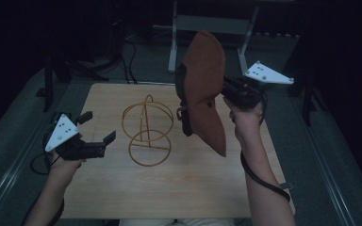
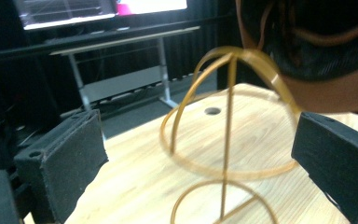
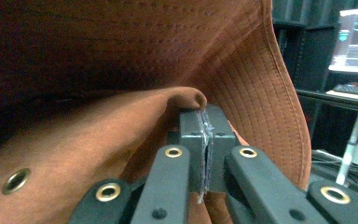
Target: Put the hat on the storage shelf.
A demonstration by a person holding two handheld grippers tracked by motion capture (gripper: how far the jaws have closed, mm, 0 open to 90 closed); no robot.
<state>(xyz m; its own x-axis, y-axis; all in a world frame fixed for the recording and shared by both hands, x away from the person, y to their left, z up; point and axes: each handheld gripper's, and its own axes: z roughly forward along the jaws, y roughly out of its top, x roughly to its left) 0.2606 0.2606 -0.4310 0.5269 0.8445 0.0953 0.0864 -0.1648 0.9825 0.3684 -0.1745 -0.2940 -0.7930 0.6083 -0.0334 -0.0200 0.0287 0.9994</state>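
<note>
One brown hat (image 1: 206, 89), one wire stand (image 1: 147, 129). Hat aloft over surface (image 1: 188, 183), long axis near vertical, pinched by clenched right gripper (image 1: 219, 92). Left gripper (image 1: 96, 128) released beside stand.

The room is dim, the far surroundings nearly black, and only the pale wooden table (image 1: 179, 188) catches soft light from above, with faint shadows. In the left gripper view the wire stand (image 2: 223, 140) is softly blurred, and bright monitors (image 2: 98, 9) glare at the far side.
</note>
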